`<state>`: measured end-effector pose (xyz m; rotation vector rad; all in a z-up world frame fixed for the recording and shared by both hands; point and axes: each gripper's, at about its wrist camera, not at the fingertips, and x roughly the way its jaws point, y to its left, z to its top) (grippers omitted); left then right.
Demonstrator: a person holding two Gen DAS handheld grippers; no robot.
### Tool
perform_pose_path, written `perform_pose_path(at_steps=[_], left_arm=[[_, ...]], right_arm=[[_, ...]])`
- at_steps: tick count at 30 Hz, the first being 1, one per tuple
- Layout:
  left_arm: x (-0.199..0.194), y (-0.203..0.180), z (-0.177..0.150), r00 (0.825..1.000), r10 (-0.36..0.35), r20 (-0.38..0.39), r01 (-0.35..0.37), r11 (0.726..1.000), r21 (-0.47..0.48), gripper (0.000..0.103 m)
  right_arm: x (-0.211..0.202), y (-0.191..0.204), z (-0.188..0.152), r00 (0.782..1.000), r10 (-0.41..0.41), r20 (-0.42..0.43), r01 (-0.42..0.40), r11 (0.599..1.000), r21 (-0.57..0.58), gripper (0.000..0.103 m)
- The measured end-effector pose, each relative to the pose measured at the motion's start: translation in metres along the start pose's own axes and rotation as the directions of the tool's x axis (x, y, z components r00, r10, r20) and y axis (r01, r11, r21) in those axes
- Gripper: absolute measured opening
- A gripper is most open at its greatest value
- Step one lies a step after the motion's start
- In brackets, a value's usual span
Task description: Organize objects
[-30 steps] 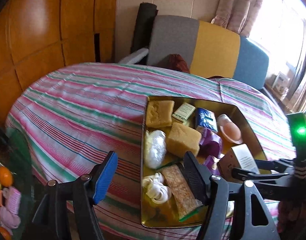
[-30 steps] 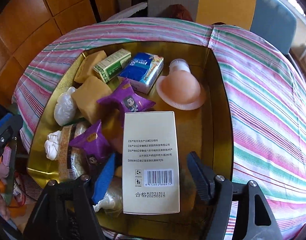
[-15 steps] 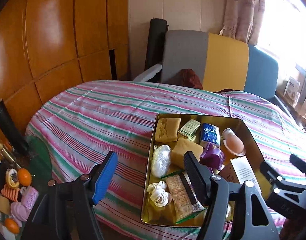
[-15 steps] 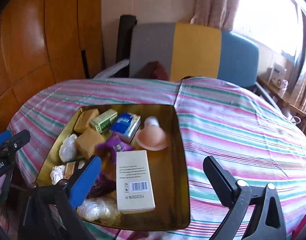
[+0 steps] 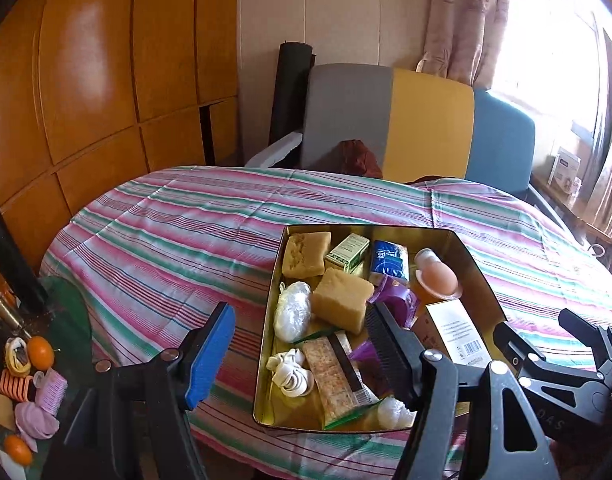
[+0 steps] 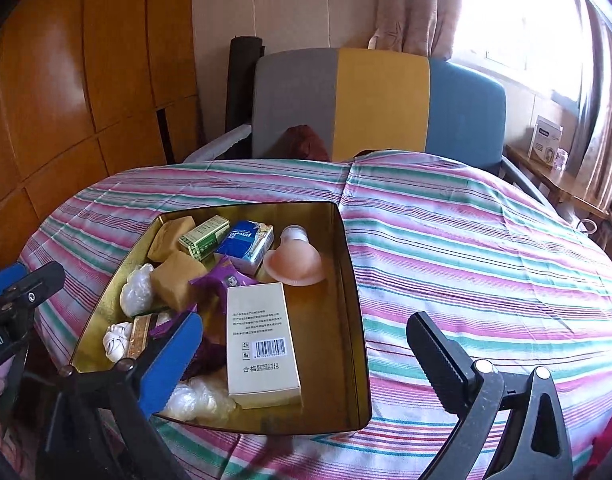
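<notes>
A gold metal tray [image 5: 272, 320] [image 6: 351, 280] sits on the striped tablecloth [image 5: 166, 240] [image 6: 465, 260] near the table's front edge. It holds a cream box with a barcode [image 6: 260, 344] [image 5: 457, 334], yellow sponge blocks [image 5: 341, 300] [image 6: 178, 280], a blue packet [image 6: 246, 240], a green box [image 6: 204, 236], purple wrappers [image 6: 222, 280], a peach cup [image 6: 294, 264] and white bags [image 5: 292, 310]. My left gripper [image 5: 302, 350] is open and empty above the tray's front left. My right gripper [image 6: 306, 364] is open and empty above the tray's front right corner.
A grey, yellow and blue chair [image 6: 377, 100] stands behind the table. Wooden panels [image 5: 106, 80] line the left wall. A low side table [image 5: 22, 372] at the left holds oranges and small items. A window sill with a box [image 6: 545, 144] is at the right.
Both grippers have pulled back and up from the tray. The right gripper has let go of the cream box, which now lies in the tray.
</notes>
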<state>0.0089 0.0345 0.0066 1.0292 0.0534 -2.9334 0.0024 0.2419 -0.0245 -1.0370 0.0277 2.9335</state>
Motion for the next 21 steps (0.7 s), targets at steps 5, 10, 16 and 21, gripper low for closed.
perform_pose_path(at_steps=[5, 10, 16, 21], left_arm=[[0.0005, 0.0020, -0.0006, 1.000, 0.007, 0.001, -0.007, 1.000, 0.002, 0.070], [0.0010, 0.0016, -0.0010, 1.000, 0.002, 0.004, -0.002, 1.000, 0.008, 0.069], [0.0020, 0.0041, -0.0013, 1.000, 0.001, 0.015, -0.001, 1.000, 0.003, 0.062], [0.0040, 0.0053, 0.0001, 1.000, -0.008, 0.000, 0.008, 1.000, 0.001, 0.062]], right_arm=[[-0.0003, 0.0029, 0.0003, 1.000, 0.000, -0.001, 0.000, 1.000, -0.009, 0.103], [0.0022, 0.0059, 0.0002, 1.000, -0.001, -0.009, 0.001, 1.000, -0.014, 0.103], [0.0050, 0.0085, -0.0012, 1.000, -0.001, -0.021, 0.001, 1.000, -0.023, 0.103], [0.0050, 0.0071, -0.0005, 1.000, 0.007, -0.022, -0.007, 1.000, -0.022, 0.103]])
